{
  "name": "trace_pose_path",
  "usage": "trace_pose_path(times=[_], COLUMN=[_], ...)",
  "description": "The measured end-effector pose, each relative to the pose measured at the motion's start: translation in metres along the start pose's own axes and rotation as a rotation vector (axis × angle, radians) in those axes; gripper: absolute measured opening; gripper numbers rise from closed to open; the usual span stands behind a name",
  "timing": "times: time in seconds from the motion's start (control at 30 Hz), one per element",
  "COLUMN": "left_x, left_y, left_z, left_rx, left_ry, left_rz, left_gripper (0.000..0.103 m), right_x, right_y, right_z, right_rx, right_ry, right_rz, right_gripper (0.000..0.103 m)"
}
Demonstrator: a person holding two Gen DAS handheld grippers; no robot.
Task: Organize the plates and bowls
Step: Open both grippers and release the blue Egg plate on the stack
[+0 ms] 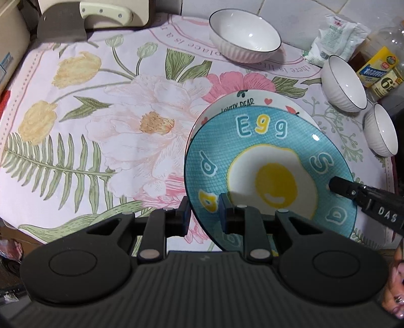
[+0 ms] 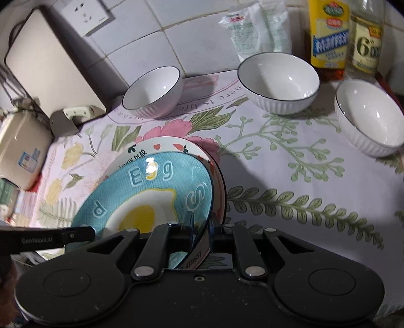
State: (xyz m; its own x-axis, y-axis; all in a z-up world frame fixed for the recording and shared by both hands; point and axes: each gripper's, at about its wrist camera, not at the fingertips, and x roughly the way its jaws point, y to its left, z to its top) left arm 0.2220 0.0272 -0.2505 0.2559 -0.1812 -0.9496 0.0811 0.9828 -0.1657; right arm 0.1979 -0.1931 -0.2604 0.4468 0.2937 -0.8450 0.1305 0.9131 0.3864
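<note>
The blue egg plate [image 1: 267, 171] is the landmark here: it lies on top of a white "Lovely Dear" plate [image 1: 252, 99], the pair slightly offset, on the floral-clothed worktop [image 1: 101, 126]. The left claw [image 1: 204, 214] is narrowed onto the egg plate's near-left rim, one finger above and one below. The right claw [image 2: 202, 227] is closed on the opposite edge, and in its own view it appears to pinch both plates together. Judging by this, the plate-stacking step is in hand, and the next move calls for squaring or carrying the pair as one, both claws moving level so the upper plate does not slide.

Beyond the egg plate sit three white ribbed bowls [image 2: 152, 92] [image 2: 279, 83] [image 2: 370, 116], not yet nested.

The right wrist view shows the white plate's edge caught between the jaws, and the bottles [image 2: 329, 35] behind the bowls clearly; the left wrist view hides that lower grip but shows a cleaver [image 1: 83, 22] far off beyond the plate's left
</note>
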Motion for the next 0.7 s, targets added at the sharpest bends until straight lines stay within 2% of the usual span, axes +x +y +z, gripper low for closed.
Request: trace_pose_path(times=[0.4,0.53,0.7], left_x=[0.01,0.018,0.013], left_y=[0.005,0.001,-0.005], left_z=[0.0,0.0,0.0], left_rx=[-0.034,-0.022,0.012], left_ry=[0.03,0.076,0.056], left_rz=[-0.024,-0.007,0.024], left_gripper=[0.022,0.022,0.022], right_x=[0.012,0.02,0.023], right_y=[0.031,0.04,0.033], right_z=[0.001,-0.003,-0.008], right_rx=[-0.206,-0.277,-0.244], right_ry=[-0.018,-0.013,-0.021], right_rz=[-0.156,-0.229,-0.213], right_gripper=[0.03,0.033,0.033])
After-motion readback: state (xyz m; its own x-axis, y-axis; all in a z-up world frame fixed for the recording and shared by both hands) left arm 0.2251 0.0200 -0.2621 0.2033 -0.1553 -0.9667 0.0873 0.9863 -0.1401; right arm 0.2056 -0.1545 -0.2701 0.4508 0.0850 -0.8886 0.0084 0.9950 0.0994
